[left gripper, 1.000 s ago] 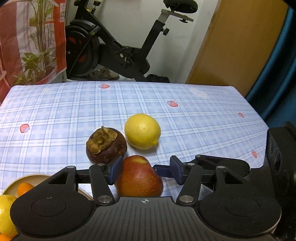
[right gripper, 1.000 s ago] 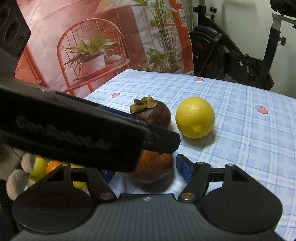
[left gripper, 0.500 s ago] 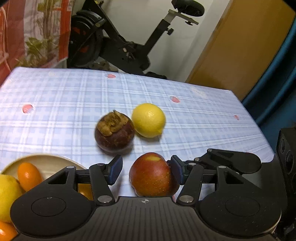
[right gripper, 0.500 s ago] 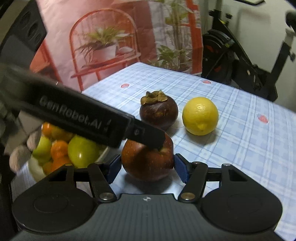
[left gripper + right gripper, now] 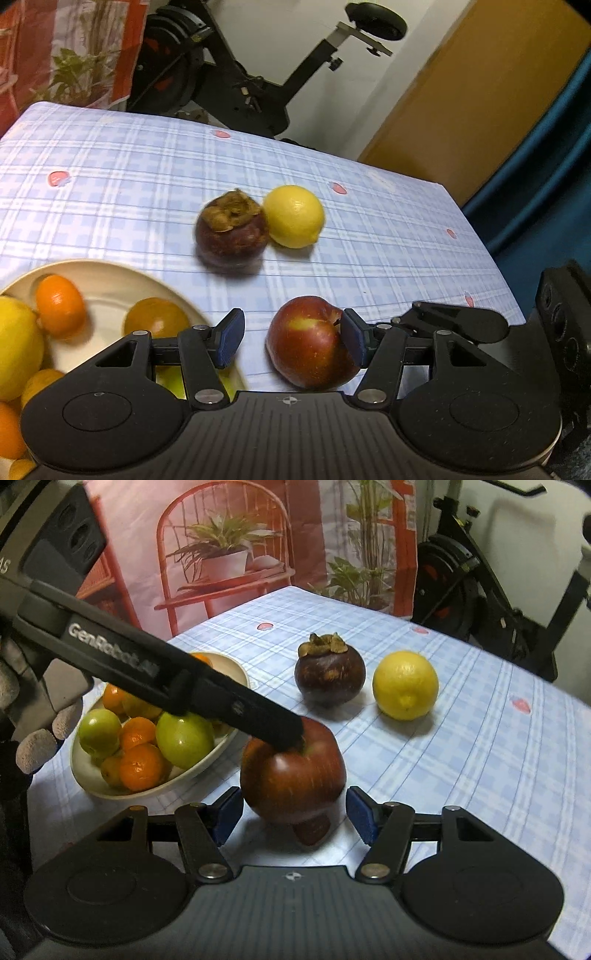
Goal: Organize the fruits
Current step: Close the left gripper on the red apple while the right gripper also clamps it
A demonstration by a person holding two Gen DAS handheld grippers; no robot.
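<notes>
Bracketing one red apple (image 5: 291, 771) from two sides with both hand-held tools, on a blue checked tablecloth (image 5: 480, 775).

Left gripper (image 5: 291, 336): spread.
- Right-side pad touching the apple beside its stem dimple.
- Left-side pad clear of the fruit, with bare cloth visible in the gap.
- Seen from the right wrist as a black finger reaching in from the upper left, tip resting on top of the apple.
- Held by a gloved hand (image 5: 37, 734).

Right gripper (image 5: 291, 812): just closed in further, with the apple between the jaws.
- Blue pads level with the lower flanks of the fruit, one at each side, with no clear gap at either.
- Cannot tell whether pressing or merely alongside, owing to motion blur on the apple.

Apple location: on the cloth near the front edge, just beside a cream bowl (image 5: 166, 788) but outside it.

Bowl contents: oranges (image 5: 142, 766) and green fruits (image 5: 184, 740).

Further back on the cloth, well apart from the apple: a mangosteen (image 5: 330, 675) and a lemon (image 5: 405, 685), side by side.
</notes>
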